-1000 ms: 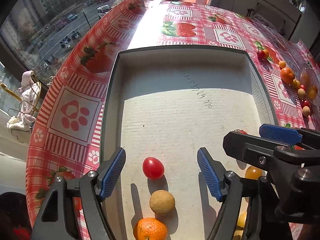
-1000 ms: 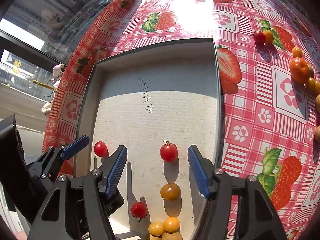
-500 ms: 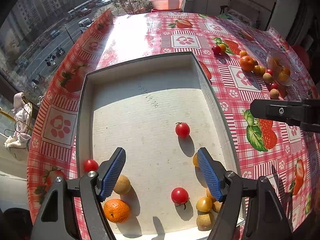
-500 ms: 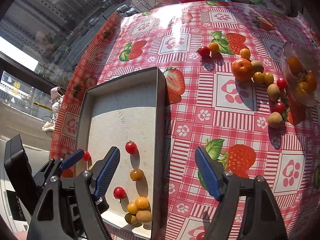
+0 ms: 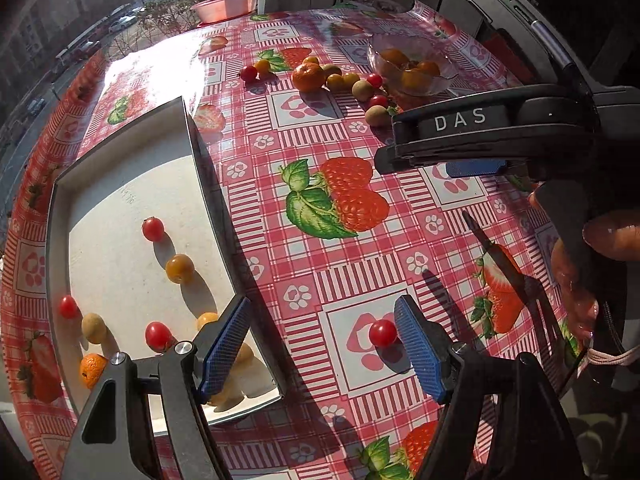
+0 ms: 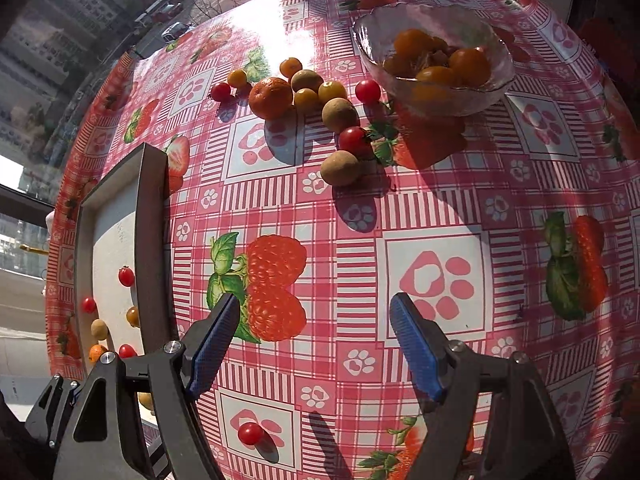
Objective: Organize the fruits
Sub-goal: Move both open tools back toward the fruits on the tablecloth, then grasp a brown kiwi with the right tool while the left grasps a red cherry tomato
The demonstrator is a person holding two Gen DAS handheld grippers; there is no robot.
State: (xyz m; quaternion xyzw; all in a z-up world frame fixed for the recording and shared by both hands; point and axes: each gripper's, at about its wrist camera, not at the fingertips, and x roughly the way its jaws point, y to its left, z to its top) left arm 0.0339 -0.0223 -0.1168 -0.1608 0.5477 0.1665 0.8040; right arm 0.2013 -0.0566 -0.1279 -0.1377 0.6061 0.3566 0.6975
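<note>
My left gripper (image 5: pixel 320 354) hangs open over the red checked tablecloth, just right of the grey tray (image 5: pixel 216 208). A loose red cherry tomato (image 5: pixel 383 333) lies on the cloth close inside its right finger, not gripped. The tray holds several cherry tomatoes, yellow fruits, a longan and a small mandarin (image 5: pixel 91 368). My right gripper (image 6: pixel 314 348) is open with nothing between its fingers, above a strawberry print. Ahead of it lie a mandarin (image 6: pixel 271 97), longans (image 6: pixel 340 115) and cherry tomatoes (image 6: pixel 354 140). The same loose tomato (image 6: pixel 250 433) shows below its left finger.
A glass bowl (image 6: pixel 472 98) with orange fruits stands at the back right, beside the loose fruit. A pink basin (image 5: pixel 226 2) sits at the table's far edge by the window. A person's hand (image 5: pixel 608 236) holds the right gripper's handle at the right.
Both grippers have swung right, from above the tray to above the tablecloth. The tray now lies at the left of both views, and the loose fruit and bowl are nearer.
</note>
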